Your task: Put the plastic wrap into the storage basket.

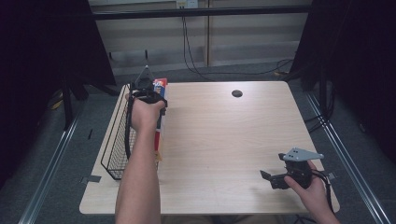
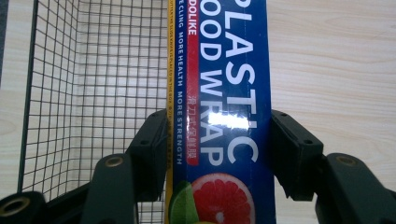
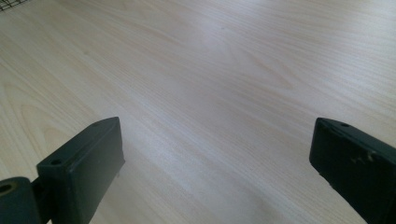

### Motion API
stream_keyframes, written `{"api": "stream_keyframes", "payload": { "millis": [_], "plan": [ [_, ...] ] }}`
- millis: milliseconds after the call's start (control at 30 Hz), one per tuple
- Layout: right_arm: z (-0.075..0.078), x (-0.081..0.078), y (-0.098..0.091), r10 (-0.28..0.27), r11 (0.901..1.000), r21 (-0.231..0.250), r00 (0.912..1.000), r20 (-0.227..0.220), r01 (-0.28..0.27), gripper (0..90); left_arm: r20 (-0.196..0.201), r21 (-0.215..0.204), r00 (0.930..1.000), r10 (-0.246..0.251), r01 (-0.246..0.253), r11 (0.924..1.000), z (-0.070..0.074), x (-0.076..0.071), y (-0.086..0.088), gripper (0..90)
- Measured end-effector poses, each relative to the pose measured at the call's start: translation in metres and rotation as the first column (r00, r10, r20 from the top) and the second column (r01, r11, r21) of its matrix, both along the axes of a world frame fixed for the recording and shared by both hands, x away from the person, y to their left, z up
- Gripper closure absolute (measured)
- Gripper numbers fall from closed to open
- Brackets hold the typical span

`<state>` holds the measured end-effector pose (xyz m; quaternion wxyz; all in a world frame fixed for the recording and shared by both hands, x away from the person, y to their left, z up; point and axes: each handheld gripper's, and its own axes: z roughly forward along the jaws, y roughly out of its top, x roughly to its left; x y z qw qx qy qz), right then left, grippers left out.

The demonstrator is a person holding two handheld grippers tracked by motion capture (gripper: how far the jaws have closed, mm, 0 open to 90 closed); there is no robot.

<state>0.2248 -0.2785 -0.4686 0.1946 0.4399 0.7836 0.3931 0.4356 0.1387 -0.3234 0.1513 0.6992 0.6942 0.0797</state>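
Note:
A long blue box of plastic food wrap [image 2: 224,93], with a yellow edge and a grapefruit picture, is clamped between both jaws of my left gripper [image 2: 219,154]. In the high view the box [image 1: 159,126] is held over the right rim of the black wire basket [image 1: 114,140] at the table's left edge, under the left gripper [image 1: 148,93]. My right gripper [image 1: 271,179] rests low near the table's front right, its jaws wide apart over bare wood [image 3: 210,93], nothing between them.
The wire basket's mesh floor [image 2: 102,84] lies just left of the box. A dark round hole [image 1: 236,93] sits in the tabletop at the back. Cables hang behind the table against the wall, and black curtains flank both sides.

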Motion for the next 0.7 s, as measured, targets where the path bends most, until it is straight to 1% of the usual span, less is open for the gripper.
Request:
{"api": "stream_keyframes", "payload": {
  "millis": [167, 200, 333, 433, 600, 700],
  "plan": [
    [0.0, 0.0, 0.0, -0.002, 1.0, 0.0, 1.0, 0.0, 0.002, 2.7, 0.002, 0.006, 0.9999, 0.014, -0.014, 0.9999, -0.001, -0.001, 0.005, 44.0],
    [0.0, 0.0, 0.0, 0.0, 1.0, 0.001, 1.0, 0.001, 0.0, 2.7, -0.002, 0.01, 0.9999, 0.011, -0.011, 0.9999, -0.001, -0.002, 0.006, 44.0],
    [0.0, 0.0, 0.0, -0.002, 1.0, 0.001, 1.0, 0.001, 0.002, 2.7, 0.005, 0.006, 0.9999, 0.013, -0.013, 0.9999, -0.001, -0.003, 0.009, 44.0],
    [0.0, 0.0, 0.0, 0.002, 1.0, 0.0, 1.0, -0.001, -0.002, 2.7, 0.003, 0.006, 0.9998, 0.022, -0.022, 0.9997, -0.002, -0.005, 0.011, 44.1],
    [0.0, 0.0, 0.0, 0.004, 1.0, 0.002, 1.0, -0.002, -0.004, 2.7, 0.001, 0.01, 0.9999, 0.017, -0.017, 0.9998, -0.001, -0.006, 0.017, 44.0],
    [0.0, 0.0, 0.0, 0.0, 1.0, 0.004, 1.0, -0.002, 0.0, 2.7, 0.006, 0.005, 0.9995, 0.03, -0.03, 0.9995, 0.0, -0.008, 0.02, 44.0]
  ]
}}
